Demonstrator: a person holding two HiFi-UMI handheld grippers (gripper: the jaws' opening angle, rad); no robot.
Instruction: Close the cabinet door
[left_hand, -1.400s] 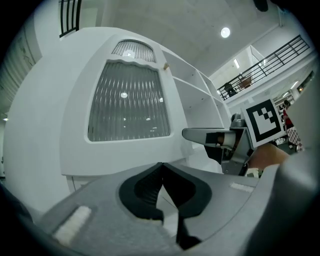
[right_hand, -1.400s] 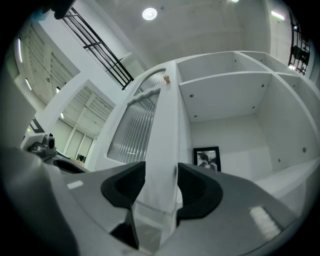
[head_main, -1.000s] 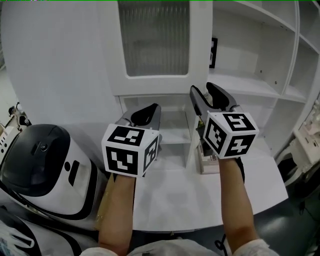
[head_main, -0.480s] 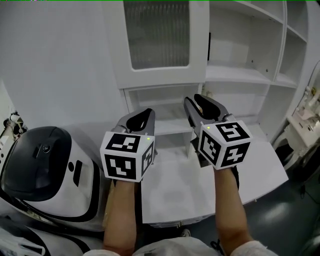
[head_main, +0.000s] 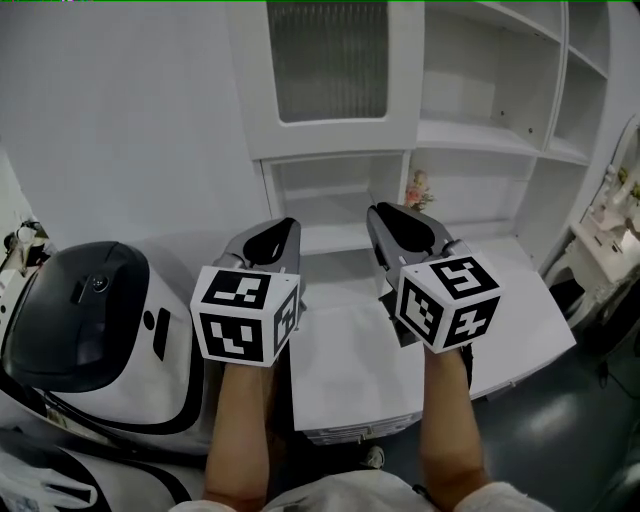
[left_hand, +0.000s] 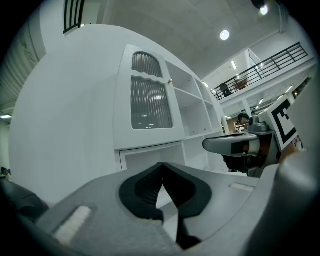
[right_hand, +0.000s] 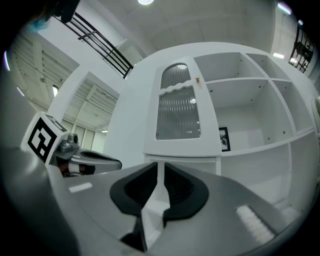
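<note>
While both grippers point toward the cabinet, the door (head_main: 330, 60) stands at 12 o'clock in the head view. It is white with a ribbed glass pane and looks flush with the cabinet front. Its small knob (right_hand: 197, 79) sits at the right edge. Open shelves (head_main: 480, 140) fill 1 to 2 o'clock.

Left gripper (head_main: 283, 228): jaws together at the tips, nothing between them.

Right gripper (head_main: 392, 212): jaws have just been closing and are nearly together, with a thin slit and nothing in it.

Both grippers hang over the white table (head_main: 350, 370), apart from the door. Pink flowers (head_main: 417, 188) stand just beyond the right gripper. A white-and-black machine (head_main: 90, 330) sits at 8 o'clock.

Markings: black-and-white square codes on each gripper's cube. A framed picture (right_hand: 223, 139) stands on a shelf, its print too small to read.
</note>
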